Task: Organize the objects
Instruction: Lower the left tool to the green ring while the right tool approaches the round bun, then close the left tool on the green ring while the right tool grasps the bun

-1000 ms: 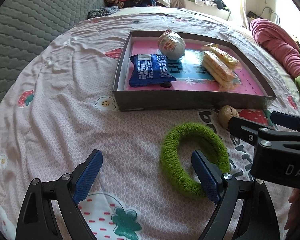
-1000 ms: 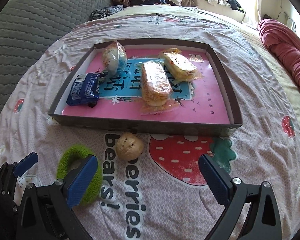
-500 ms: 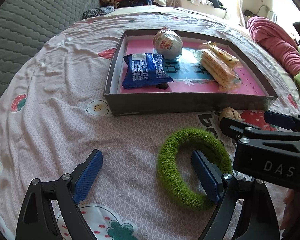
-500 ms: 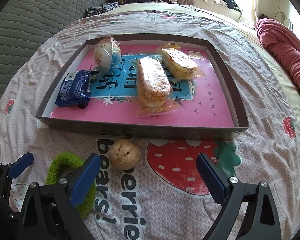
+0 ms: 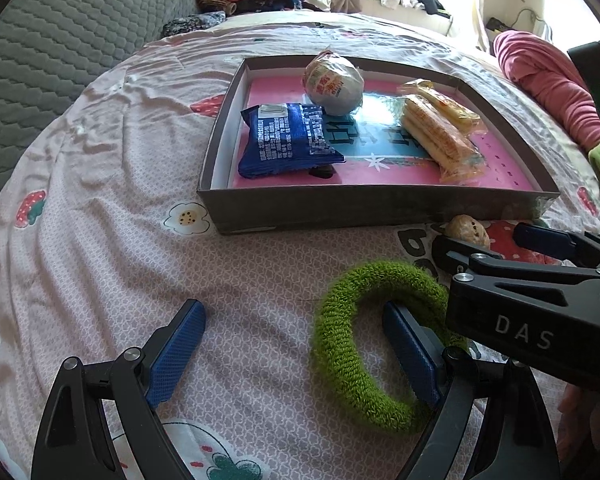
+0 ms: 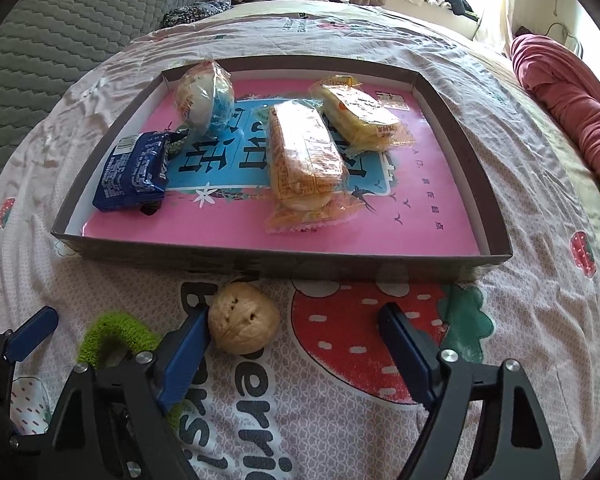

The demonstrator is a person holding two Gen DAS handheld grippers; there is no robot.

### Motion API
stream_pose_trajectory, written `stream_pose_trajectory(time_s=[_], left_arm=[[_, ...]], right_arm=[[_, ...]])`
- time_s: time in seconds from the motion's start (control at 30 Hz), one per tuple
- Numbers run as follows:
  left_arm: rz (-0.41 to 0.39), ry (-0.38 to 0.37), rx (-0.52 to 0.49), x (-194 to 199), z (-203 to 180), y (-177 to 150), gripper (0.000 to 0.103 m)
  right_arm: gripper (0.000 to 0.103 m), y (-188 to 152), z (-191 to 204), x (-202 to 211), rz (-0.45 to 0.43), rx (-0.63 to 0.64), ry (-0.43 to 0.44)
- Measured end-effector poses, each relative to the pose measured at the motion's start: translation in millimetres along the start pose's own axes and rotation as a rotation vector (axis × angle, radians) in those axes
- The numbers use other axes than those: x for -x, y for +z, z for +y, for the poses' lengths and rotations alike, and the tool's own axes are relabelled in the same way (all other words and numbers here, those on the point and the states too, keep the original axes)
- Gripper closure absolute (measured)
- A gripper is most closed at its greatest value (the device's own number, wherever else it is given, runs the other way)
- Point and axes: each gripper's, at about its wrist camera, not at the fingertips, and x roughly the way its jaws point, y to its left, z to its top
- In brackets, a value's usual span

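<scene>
The walnut (image 6: 244, 318) lies on the bedsheet (image 6: 340, 420) just in front of the tray's (image 6: 260, 262) near wall, between the jaws of the right gripper (image 6: 296, 344). It sits hard against the left pad, apparently touching, with a wide gap to the right pad. The jaws have just been closing, stand partly open and grip nothing yet.

Recommended: shift the gripper so the nut sits centred before closing; a round, hard shell may roll or squirt out of an off-centre pinch.

The left gripper (image 5: 292, 344) stands wide open and empty, its right finger (image 5: 408, 348) inside the green ring (image 5: 364, 344), whose near band lies between the jaws.

Legible writing: "DAS" on the right gripper's body; "erri" on the sheet. Snack wrapper print is unreadable.
</scene>
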Motion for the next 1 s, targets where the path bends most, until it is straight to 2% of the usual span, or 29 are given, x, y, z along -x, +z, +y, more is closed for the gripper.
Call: stream_pose_trajectory(time_s=[0.07,0.13,0.17,0.23,0.33,0.4,0.43,0.5,0.77,1.0], left_arm=[[0.003,0.000,-0.004,-0.4,-0.9,0.2,0.015],[0.001,-0.005,-0.005,0.7,-1.3,0.4,0.027],[-0.001,-0.004,-0.004,1.3,-1.3,0.4,0.035],[0.004,-0.011,-0.003,1.7,-1.0,0.5,0.039],[0.004,-0.021,0.000,4.2,-0.3,0.5,0.051],[0.002,-0.034,0.007,6.4,1.3,0.9,0.071],[0.004,-0.036,0.008,6.7,2.1,1.2,0.075],[0.008,-0.044,0.005,7.5,1.9,1.4,0.087],[0.009,-0.043,0.008,13.4,2.5,1.1,0.090],[-0.017,-0.034,-0.003,35.2,-3.6,4.9,0.090]], right_arm=[[0.027,-0.1,0.4,-1.1,0.000,0.004,-0.003],[0.039,0.1,0.8,-0.6,-0.009,0.008,-0.007],[0.041,0.1,1.2,-0.5,-0.010,0.014,-0.011],[0.048,0.3,2.0,-0.3,-0.011,0.023,-0.008],[0.057,-0.3,3.4,0.5,-0.014,0.033,0.008],[0.065,-0.7,4.4,1.2,-0.015,0.040,0.025],[0.069,-1.1,4.5,1.5,-0.014,0.042,0.031],[0.069,-2.1,5.4,2.3,-0.014,0.053,0.033],[0.069,-9.5,1.1,12.5,-0.014,0.061,0.063],[0.069,-17.8,-7.4,32.0,-0.017,0.059,0.060]])
